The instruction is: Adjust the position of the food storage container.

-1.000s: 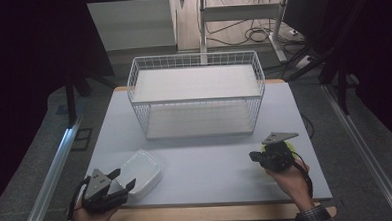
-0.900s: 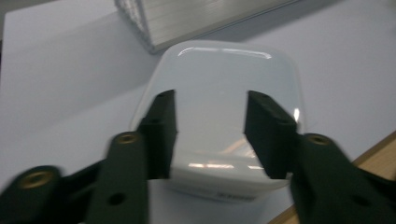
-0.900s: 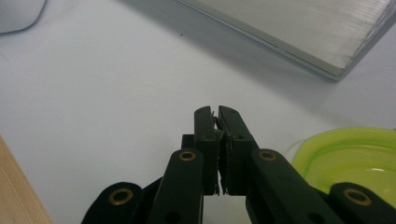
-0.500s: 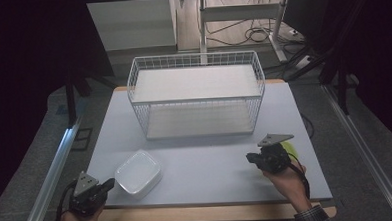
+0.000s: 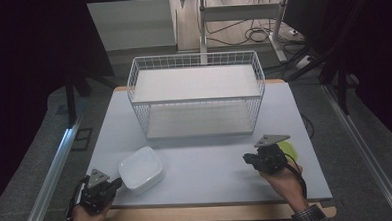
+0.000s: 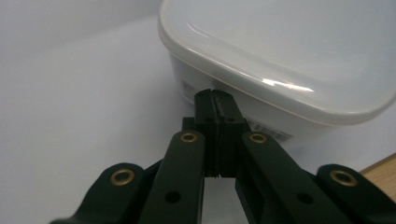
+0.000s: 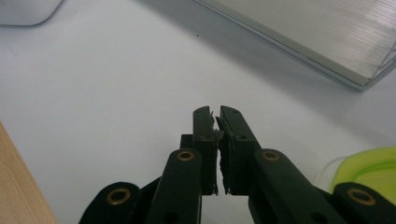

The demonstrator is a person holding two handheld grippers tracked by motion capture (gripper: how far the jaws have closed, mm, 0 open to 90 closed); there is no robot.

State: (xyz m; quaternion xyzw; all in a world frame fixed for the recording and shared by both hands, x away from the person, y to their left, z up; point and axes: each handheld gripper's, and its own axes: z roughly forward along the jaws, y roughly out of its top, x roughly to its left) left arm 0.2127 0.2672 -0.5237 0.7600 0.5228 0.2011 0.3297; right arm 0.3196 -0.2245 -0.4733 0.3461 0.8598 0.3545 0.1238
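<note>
A white lidded container [image 5: 140, 169] sits at the near left of the pale table [image 5: 206, 160]. My left gripper [image 5: 117, 183] lies low just left of it, jaws shut and empty. In the left gripper view, the tips of the left gripper [image 6: 214, 93] reach the container's [image 6: 280, 60] side wall just under its lid rim. Whether they touch it I cannot tell. My right gripper [image 5: 247, 158] rests at the near right, also shut with nothing in it. In the right gripper view, the right gripper [image 7: 217, 112] points over bare table, with a lime green lid [image 7: 373, 170] beside it.
A white wire basket [image 5: 196, 98] with two shelves stands at the middle back of the table; its base [image 7: 317, 32] shows ahead of the right gripper. The green lid [image 5: 289, 149] lies just right of the right gripper. The table's wooden front edge [image 5: 208, 212] runs near both hands.
The left gripper's jaws, apart a second ago, have shut. The left hand sank toward the table and now points at the container's near left side. Right hand and container unmoved.
</note>
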